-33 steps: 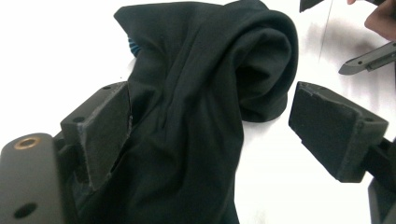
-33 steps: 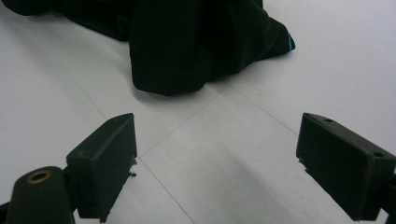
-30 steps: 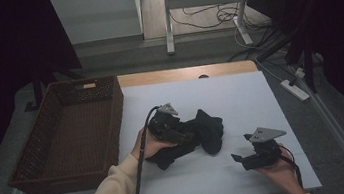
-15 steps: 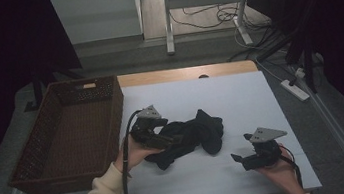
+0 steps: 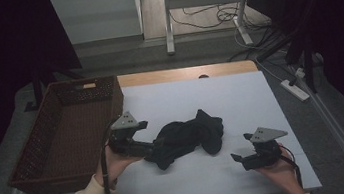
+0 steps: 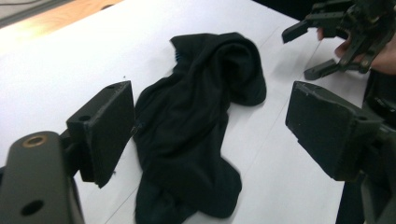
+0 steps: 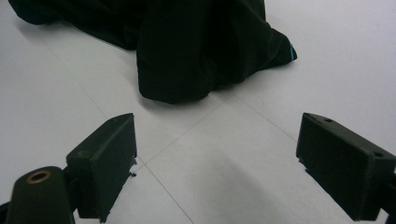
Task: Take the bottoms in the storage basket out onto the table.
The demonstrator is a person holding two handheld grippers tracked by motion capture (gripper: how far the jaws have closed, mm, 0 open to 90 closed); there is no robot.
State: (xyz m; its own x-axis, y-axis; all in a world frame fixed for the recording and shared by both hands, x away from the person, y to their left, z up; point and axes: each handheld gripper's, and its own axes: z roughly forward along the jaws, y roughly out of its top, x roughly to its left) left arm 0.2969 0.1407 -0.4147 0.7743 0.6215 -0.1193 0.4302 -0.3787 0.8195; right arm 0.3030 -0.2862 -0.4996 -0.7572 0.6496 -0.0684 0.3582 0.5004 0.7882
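Cloth (image 5: pixel 188 137), black, crumpled in a loose heap at centre of the white table (image 5: pixel 220 95) in the high view. Likely light, limp and non-slip; judged best pinched at a raised fold or a free edge, not the flat middle. Left gripper (image 5: pixel 138 143) at the heap's 9 o'clock, just beside its edge, jaws spread, holding nothing. Right gripper (image 5: pixel 238 159) at the heap's 4 o'clock, apart from it, jaws spread and empty. Basket (image 5: pixel 40 144), brown woven, rectangular, at the table's 9 o'clock.

Left gripper view: cloth (image 6: pixel 196 121) lies between the two spread black jaws, matte knit, soft rounded folds, a thick lobe at 1 o'clock. Right gripper (image 6: pixel 327 35) at 2 o'clock, parted.

Right gripper view: cloth (image 7: pixel 187 46) at 12 o'clock ahead of the wide jaws, untouched; a small blue tag (image 7: pixel 292 52) at its 3 o'clock edge.
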